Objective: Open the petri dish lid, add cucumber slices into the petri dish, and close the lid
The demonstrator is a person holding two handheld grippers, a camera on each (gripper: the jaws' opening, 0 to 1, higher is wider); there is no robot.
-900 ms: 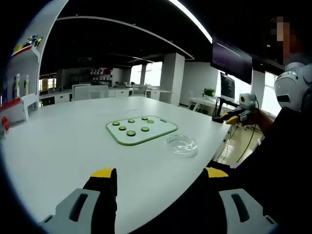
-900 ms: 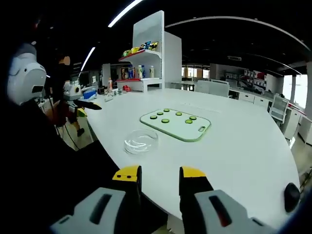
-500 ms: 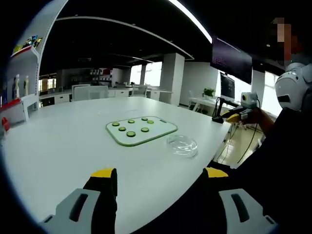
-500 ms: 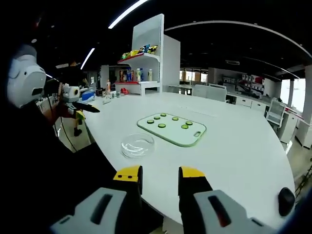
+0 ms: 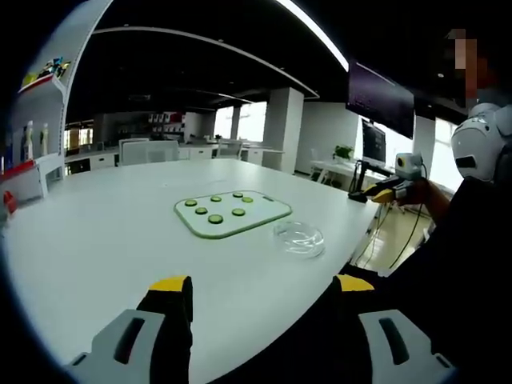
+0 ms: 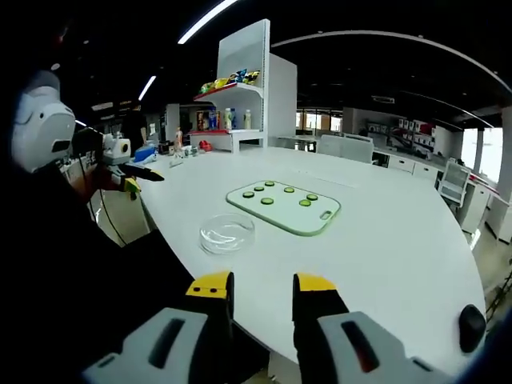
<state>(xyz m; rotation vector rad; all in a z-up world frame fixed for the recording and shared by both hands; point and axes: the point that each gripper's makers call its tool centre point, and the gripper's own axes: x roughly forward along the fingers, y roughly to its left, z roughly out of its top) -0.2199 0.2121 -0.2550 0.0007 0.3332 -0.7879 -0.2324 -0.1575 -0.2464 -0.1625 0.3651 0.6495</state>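
Note:
A clear petri dish (image 5: 298,238) (image 6: 227,232) with its lid on sits on the white table (image 5: 96,240) (image 6: 384,248), close to the near edge. Just beyond it lies a pale green-rimmed cutting board (image 5: 268,210) (image 6: 318,221) carrying several cucumber slices (image 5: 216,218) (image 6: 266,201). My left gripper (image 5: 262,288) is wide open and holds nothing, well short of the dish. My right gripper (image 6: 262,285) is open with a narrow gap, also short of the dish. In each view a hand holds the other gripper (image 5: 392,190) (image 6: 128,170) off past the table's edge.
A person's dark body lies along the table's near edge in both views. A white shelf unit (image 6: 248,80) with bottles and packets stands behind the table. A small black round object (image 6: 472,326) lies at the table's right. A dark monitor (image 5: 380,100) hangs at the far right.
The right gripper view has shifted a little, so its camera moved. The dish, board and slices have stayed put, and both grippers' jaws keep the same gaps.

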